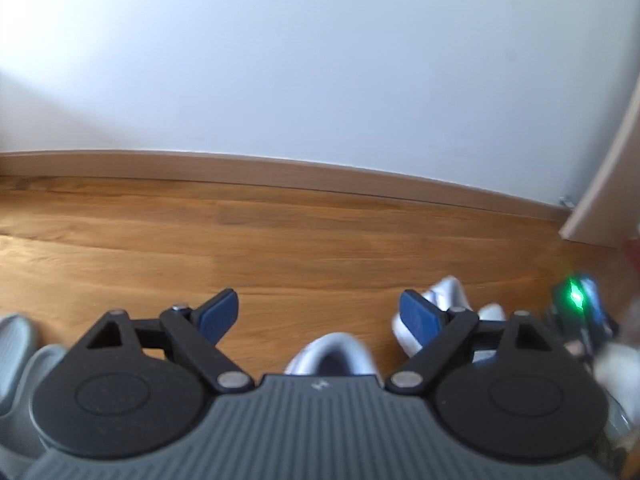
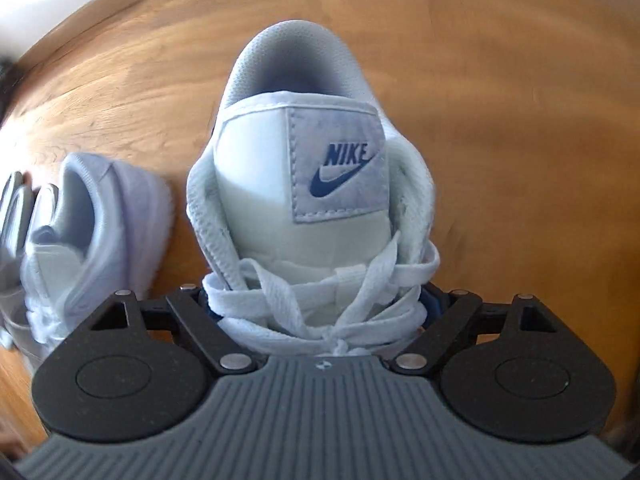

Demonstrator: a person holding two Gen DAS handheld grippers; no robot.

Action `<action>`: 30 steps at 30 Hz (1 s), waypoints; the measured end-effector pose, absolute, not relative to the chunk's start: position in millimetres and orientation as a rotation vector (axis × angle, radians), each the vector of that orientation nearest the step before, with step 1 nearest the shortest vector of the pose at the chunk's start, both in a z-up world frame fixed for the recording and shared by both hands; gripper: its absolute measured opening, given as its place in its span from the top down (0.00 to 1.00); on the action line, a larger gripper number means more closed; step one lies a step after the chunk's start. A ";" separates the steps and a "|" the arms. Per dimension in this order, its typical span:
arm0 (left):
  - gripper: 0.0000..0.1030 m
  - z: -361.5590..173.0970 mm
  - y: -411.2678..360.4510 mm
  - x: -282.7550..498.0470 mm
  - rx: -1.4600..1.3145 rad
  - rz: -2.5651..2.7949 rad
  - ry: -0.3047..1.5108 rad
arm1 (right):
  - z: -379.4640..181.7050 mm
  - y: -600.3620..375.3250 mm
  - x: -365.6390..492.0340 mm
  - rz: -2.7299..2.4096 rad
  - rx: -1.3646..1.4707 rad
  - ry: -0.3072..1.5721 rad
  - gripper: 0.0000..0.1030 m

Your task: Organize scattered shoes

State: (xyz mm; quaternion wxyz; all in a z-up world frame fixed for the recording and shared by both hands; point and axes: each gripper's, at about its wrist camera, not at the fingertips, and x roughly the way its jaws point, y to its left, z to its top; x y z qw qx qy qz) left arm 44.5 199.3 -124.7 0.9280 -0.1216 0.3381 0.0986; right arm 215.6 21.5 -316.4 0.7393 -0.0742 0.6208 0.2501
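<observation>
Sneaker (image 2: pixel 304 184): white, upright on the wood floor (image 2: pixel 500 100), a second sneaker (image 2: pixel 100 232) beside it. Light, with a soft upper and loose laces; best gripped across the laced midfoot. Right hand-held gripper (image 2: pixel 320 300) straddles that midfoot; contact unclear. Left hand-held gripper (image 1: pixel 318 314) spread, empty.

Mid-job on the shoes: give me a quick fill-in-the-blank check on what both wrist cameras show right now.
1. The left gripper hangs over the wooden plank floor with its jaws ____.
2. The blue word on the tongue label of the white lace-up sneaker reads ____.
3. The right gripper straddles that sneaker at its ____.
4. In the right wrist view, a second pale sneaker lies on the picture's ____ side.

Missing words: open; NIKE; laces; left.
</observation>
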 end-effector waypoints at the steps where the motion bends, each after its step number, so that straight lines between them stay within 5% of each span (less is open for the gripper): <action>1: 0.15 -123.9 201.5 44.0 -0.256 0.213 0.701 | -320.2 29.3 201.0 0.550 -0.160 1.376 0.15; 9: 0.15 -115.0 195.5 27.6 -0.272 0.221 0.725 | -328.8 60.3 121.2 0.527 -0.187 1.283 0.00; 18: 0.15 -129.0 202.5 15.2 -0.308 0.200 0.744 | -333.6 42.4 110.0 0.673 -0.170 1.219 0.11; 30: 0.15 -135.6 204.7 7.5 -0.313 0.183 0.791 | -329.0 36.5 125.8 0.695 -0.034 1.264 0.08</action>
